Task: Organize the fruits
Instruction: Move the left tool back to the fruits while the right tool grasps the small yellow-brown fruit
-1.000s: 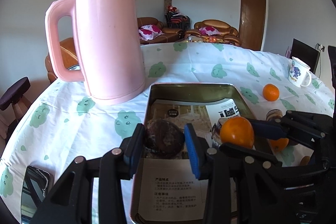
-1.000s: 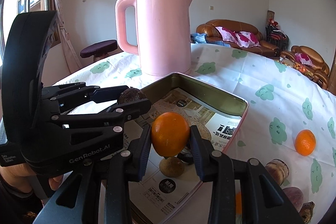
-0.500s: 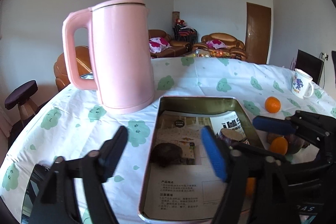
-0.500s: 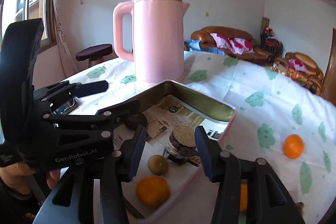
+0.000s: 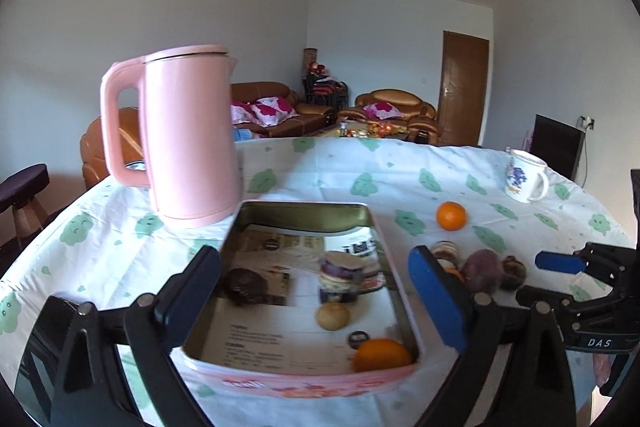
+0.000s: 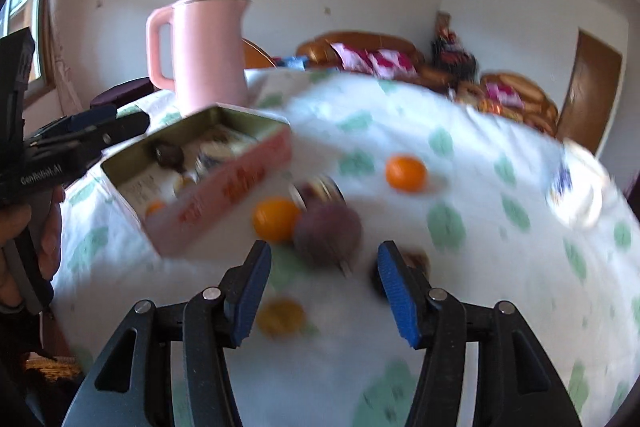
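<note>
We see the left gripper [image 5: 316,287] opening empty above the pink tin [image 5: 304,381], an orange [image 5: 382,355] lower right inside; the right gripper [image 6: 322,291] opens empty below a purple fruit [image 6: 326,233]

The left gripper [image 5: 316,291] tilts gently downward, its blue-padded jaws opening wide with nothing pressed between the pads. The right gripper [image 6: 324,291] angles down more steeply, jaws opening, pads clear of everything. A bare hand [image 6: 24,247] grasps the left gripper's handle.
</note>
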`<state>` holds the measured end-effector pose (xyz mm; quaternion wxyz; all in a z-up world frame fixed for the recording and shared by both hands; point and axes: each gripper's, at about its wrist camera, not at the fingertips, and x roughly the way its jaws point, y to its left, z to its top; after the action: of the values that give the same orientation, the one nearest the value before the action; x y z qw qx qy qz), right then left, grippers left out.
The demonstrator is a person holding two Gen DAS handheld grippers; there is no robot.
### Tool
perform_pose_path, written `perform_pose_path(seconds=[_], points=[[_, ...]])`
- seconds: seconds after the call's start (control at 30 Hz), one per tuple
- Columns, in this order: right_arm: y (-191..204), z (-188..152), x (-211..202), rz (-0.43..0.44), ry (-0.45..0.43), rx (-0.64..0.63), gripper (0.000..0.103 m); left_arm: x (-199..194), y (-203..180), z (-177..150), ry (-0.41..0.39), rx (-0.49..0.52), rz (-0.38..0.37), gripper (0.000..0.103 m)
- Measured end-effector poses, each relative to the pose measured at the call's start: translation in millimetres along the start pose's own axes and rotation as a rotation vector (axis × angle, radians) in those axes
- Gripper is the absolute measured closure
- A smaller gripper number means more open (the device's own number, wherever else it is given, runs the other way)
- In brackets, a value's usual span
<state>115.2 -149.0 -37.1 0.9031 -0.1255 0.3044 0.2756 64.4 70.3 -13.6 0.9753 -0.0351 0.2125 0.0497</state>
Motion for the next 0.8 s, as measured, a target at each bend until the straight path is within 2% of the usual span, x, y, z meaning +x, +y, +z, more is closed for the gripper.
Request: perform_pose_path(seconds=[0.1,0.2,0.47,0.53,0.6,0.67,0.8], points=[[-5.3,-13.3,-1.9,0.002,0.024,0.021,0.046,0.3,-16.3,-1.9,0.014,0.031,-0.02,0.006],[-3.9,-20.6,0.2,0.056,0.036,0.047,0.046,3.3,-27.3,-4.6,0.029,0.05,-0.029,0.006],[13.2,-25.0,10.2,0.118,0.062,0.014,0.046,7.2,-36.1,-8.7,0.055,0.06,-0.041,0.006],[14.2,-24.9,13.4,0.136,0.075,0.015,0.049,8.4,-40.0,-9.1,0.06,0.068,-0.046,0.006],[14.8,-24.9,19.7,0.135,0.104,0.016,0.062,8.9,-43.6,-9.5,0.062,0.075,-0.053,0.006],[15.6,-25.9,25.1,0.135,0.13,0.018,0.064,9.2,-47.2,-9.0,0.063,0.084,-0.058,0.006],[15.1,-24.9,23.6,0.132,0.117,0.026,0.071,10.7,-53.5,-6.7,0.069,0.096,-0.069,0.006]])
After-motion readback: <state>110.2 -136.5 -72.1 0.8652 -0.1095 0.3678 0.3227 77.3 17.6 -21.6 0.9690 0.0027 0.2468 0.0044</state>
